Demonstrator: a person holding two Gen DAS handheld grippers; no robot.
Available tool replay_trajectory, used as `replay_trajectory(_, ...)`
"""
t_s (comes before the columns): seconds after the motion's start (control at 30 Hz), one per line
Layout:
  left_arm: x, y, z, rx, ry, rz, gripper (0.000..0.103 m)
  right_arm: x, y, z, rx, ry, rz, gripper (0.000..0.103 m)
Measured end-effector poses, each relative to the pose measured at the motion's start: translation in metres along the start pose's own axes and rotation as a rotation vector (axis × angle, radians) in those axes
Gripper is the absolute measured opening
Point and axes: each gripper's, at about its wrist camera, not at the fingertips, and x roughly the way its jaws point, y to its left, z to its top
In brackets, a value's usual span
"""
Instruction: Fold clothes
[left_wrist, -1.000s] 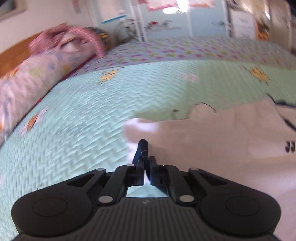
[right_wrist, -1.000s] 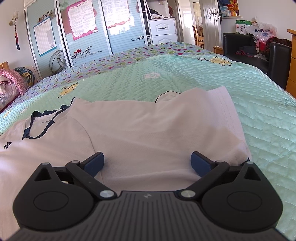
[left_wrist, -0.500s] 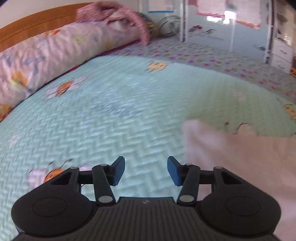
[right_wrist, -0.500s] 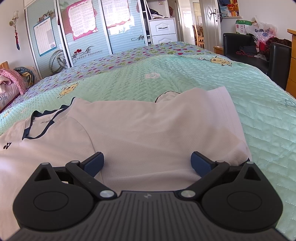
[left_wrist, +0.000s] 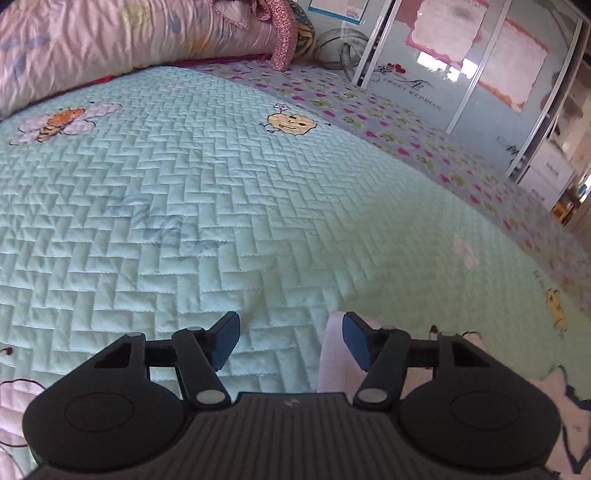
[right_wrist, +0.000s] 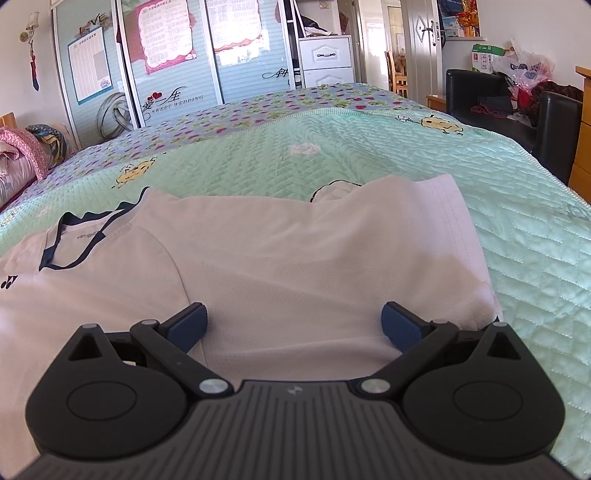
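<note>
- Covering nearly all of both views: bed under a mint quilt with herringbone stitching and cartoon patches; a floral band runs along its far edge.
- Wardrobe behind the bed's far side, sliding doors with posters and "SWEET WEDDING" lettering. White drawer unit just beside it.
- Black armchair off the bed's foot-side edge, piled with bags and clothes.
- Rolled floral duvet at the bed's head end, pink cloth draped over it.
- Shirt, the task item: white, navy-trimmed V-neck, small black logo on the chest. Lies flat on the bed's near part, collar toward the head end. One sleeve is folded across the body, its hem pointing away from the camera.
- Right gripper hangs low over the shirt on the near side of the bed. Fingers wide apart, nothing clamped; shirt fabric spans the gap below them. Can't tell if the pads touch the cloth.
- Left gripper over the bed nearer the head end, mostly above bare quilt. Jaws opening, fingers apart, nothing gripped. A white shirt edge lies under the right-hand finger and reaches slightly into the gap; more white cloth with navy trim shows at the view's lower right corner.
</note>
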Motion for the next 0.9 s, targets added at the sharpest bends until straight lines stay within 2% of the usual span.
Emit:
replay_trajectory(0.07,0.004,-0.009,0.0,0.054,-0.011,-0.021,0.064,0.0,0.0,0.0,-0.001,0.0,-0.001,0.101)
replay_trajectory(0.17,0.018,-0.014,-0.001,0.115,0.013,-0.006,0.063,0.001,0.0,0.0,-0.003,0.001,-0.001,0.101)
replay_trajectory(0.4,0.019,-0.01,-0.007,0.107,-0.004,-0.064,0.063,0.002,-0.001,0.0,-0.004,0.002,0.002,0.102)
replay_trajectory(0.6,0.023,-0.027,-0.015,0.228,0.01,-0.004,0.063,0.002,0.001,0.0,-0.008,0.004,-0.002,0.102)
replay_trajectory(0.67,0.024,-0.033,-0.015,0.25,0.017,0.003,0.057,0.002,0.001,0.0,-0.008,0.004,-0.001,0.102)
replay_trajectory(0.77,0.026,-0.043,-0.017,0.285,0.028,0.01,0.029,0.002,0.002,0.0,-0.007,0.004,0.0,0.103)
replay_trajectory(0.8,0.026,-0.049,-0.018,0.307,0.032,0.009,0.015,0.002,0.002,0.0,-0.006,0.003,0.001,0.103)
replay_trajectory(0.83,0.025,-0.054,-0.019,0.33,0.033,0.019,0.007,0.002,0.001,0.0,-0.006,0.003,0.002,0.103)
replay_trajectory(0.9,0.024,-0.066,-0.021,0.377,0.033,0.04,0.003,0.001,0.001,-0.001,-0.005,0.003,0.003,0.103)
